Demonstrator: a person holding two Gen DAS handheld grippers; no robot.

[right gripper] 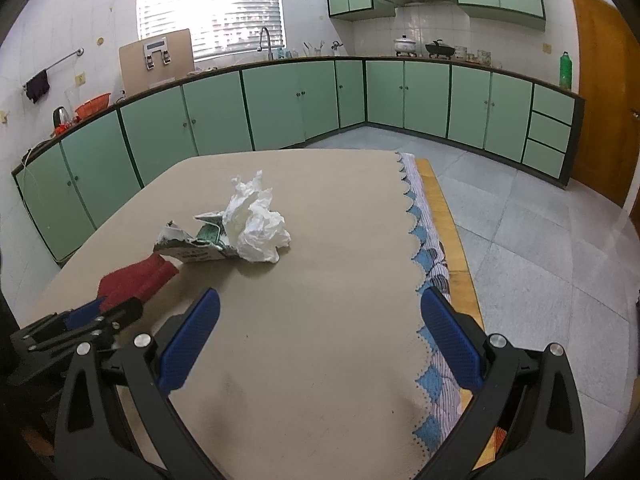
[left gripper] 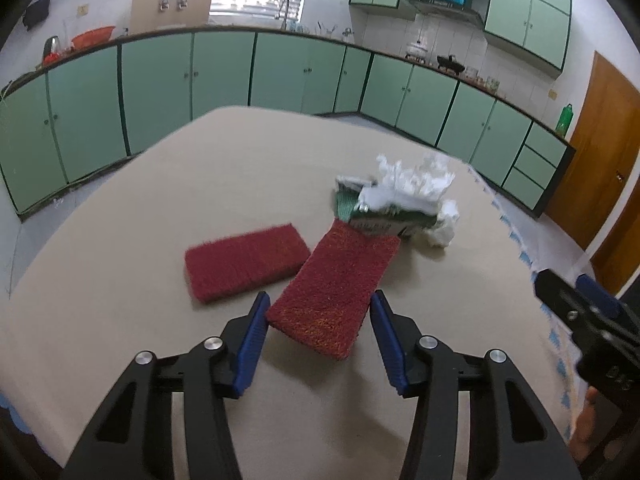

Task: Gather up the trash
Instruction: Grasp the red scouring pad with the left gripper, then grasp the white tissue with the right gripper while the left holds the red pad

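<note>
Trash sits toward the far middle of our table (right gripper: pixel 320 340): a crumpled white tissue (right gripper: pixel 258 226) pressed against a torn green-and-white carton (right gripper: pixel 192 246). From the left wrist we see the carton's near edge lying on the far end of a red scouring pad (left gripper: pixel 340 288), which runs at an angle toward us. A second red pad (left gripper: pixel 246 266) lies flat just to its left, their corners close together. Our left gripper (left gripper: pixel 318 314) hangs over the near end of the angled pad with its blue pads (left gripper: pixel 254 344) on either side of it, jaws parted and not pressing on it. Our right gripper (right gripper: pixel 320 332) hovers over bare tablecloth nearer the table's right edge, jaws spread wide with nothing between them, well short of the tissue. Green cabinets (right gripper: pixel 280 104) line the walls beyond.
</note>
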